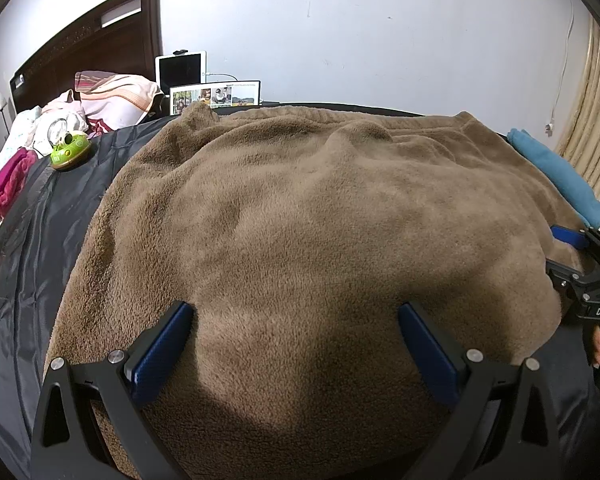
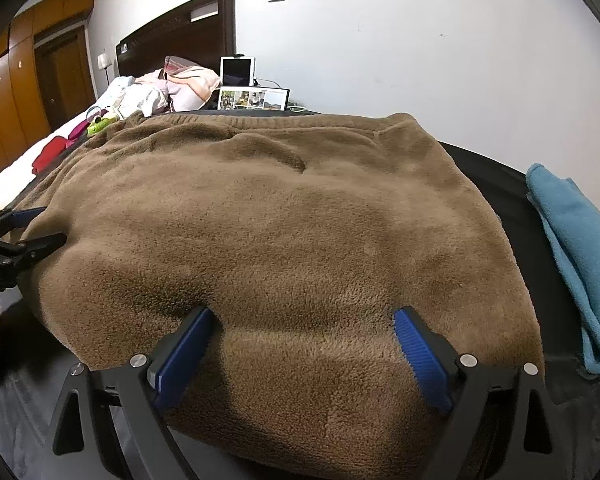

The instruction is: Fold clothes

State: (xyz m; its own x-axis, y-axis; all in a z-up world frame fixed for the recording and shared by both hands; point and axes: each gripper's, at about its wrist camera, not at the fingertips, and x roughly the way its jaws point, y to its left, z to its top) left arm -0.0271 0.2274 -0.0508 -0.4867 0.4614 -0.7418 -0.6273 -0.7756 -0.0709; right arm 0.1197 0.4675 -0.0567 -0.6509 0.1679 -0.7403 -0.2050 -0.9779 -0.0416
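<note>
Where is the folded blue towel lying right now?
The folded blue towel lies on the dark bedcover at the right edge of both wrist views, just right of the brown fleece garment, beyond the right gripper.

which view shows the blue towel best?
Right wrist: the folded blue towel runs nearly full length down the right side, beside the brown fleece garment. Left wrist shows only a foreshortened strip at the garment's far right edge.
</note>
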